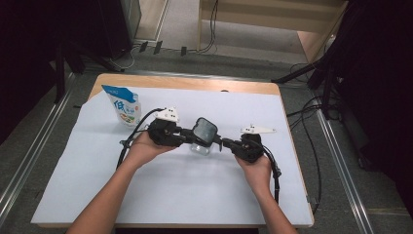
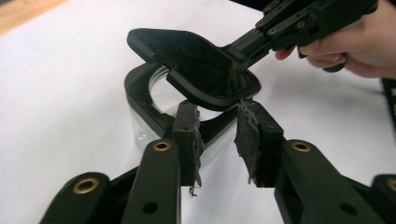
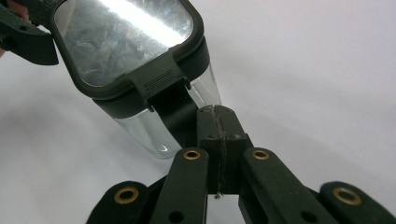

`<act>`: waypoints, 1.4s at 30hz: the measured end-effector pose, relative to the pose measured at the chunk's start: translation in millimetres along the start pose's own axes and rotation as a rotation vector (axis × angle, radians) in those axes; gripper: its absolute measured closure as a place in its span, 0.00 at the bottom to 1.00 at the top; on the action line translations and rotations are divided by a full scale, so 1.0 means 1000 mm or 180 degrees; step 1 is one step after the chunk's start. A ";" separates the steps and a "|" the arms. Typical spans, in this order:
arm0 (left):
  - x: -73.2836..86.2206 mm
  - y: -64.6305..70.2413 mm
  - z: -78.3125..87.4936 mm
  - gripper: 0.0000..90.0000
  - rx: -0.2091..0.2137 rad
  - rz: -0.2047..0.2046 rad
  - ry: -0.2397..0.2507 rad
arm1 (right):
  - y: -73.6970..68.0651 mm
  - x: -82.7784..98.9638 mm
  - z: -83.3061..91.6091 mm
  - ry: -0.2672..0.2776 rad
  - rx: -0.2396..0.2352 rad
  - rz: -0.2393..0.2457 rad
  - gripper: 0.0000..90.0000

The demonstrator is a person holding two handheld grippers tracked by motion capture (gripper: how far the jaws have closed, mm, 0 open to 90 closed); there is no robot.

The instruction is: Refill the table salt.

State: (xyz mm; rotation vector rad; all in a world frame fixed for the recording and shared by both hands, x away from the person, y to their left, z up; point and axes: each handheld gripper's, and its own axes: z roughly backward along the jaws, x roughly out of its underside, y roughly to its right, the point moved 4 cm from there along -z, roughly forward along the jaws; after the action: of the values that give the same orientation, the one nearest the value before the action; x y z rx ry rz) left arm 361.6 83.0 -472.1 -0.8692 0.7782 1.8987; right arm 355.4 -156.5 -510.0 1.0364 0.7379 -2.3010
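A clear container (image 1: 201, 148) with a black rim stands mid-table on the white sheet. Its black lid (image 1: 205, 129) is tilted up off the rim. My right gripper (image 1: 221, 143) comes in from the right, shut on the lid's front tab (image 3: 175, 109). The glossy lid (image 3: 126, 37) slants above the clear wall (image 3: 144, 133). My left gripper (image 2: 218, 121) is open, its fingers either side of the rim's near edge (image 2: 212, 128), under the raised lid (image 2: 201, 67). Across the container is the right gripper (image 2: 243, 46), with the hand (image 2: 355, 42) behind it.
A blue and white pouch (image 1: 125, 105) stands upright at the sheet's back left. The white sheet (image 1: 175, 190) covers most of the wooden table (image 1: 185, 82). Cables trail from both grippers toward the front, and metal rails run along either side of the table.
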 end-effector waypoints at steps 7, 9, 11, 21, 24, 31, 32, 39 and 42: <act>-0.014 0.010 0.003 0.90 0.0098 -0.0104 -0.0077 | -0.002 0.004 0.003 0.0017 -0.0086 -0.0050 1.00; -0.016 0.011 0.003 0.92 0.0106 -0.0137 -0.0097 | -0.002 0.005 0.004 0.0019 -0.0091 -0.0053 1.00; -0.017 0.011 0.003 0.94 0.0127 -0.0142 -0.0089 | -0.003 0.005 0.004 0.0009 -0.0093 -0.0067 1.00; -0.024 0.015 0.000 1.00 0.0188 -0.0195 -0.0164 | -0.008 0.015 0.005 -0.0064 -0.0159 -0.0097 1.00; -0.027 0.016 -0.002 1.00 0.0200 -0.0201 -0.0170 | -0.009 0.016 0.005 -0.0059 -0.0165 -0.0099 1.00; -0.033 0.021 -0.008 1.00 0.0209 -0.0272 -0.0196 | -0.008 0.017 0.004 -0.0056 -0.0155 -0.0113 1.00; -0.034 0.022 -0.009 1.00 0.0232 -0.0268 -0.0198 | -0.008 0.017 0.004 -0.0060 -0.0157 -0.0119 1.00; -0.040 0.030 -0.018 1.00 0.0247 -0.0326 -0.0250 | -0.003 0.016 0.005 -0.0041 -0.0147 -0.0159 1.00; -0.040 0.031 -0.019 1.00 0.0250 -0.0316 -0.0255 | -0.003 0.016 0.004 -0.0036 -0.0141 -0.0149 1.00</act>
State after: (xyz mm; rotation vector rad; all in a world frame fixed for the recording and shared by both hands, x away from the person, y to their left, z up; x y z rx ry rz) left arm 353.9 36.7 -445.1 -0.7648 0.7427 1.7924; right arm 342.2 -160.8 -519.0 0.9954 0.8130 -2.3174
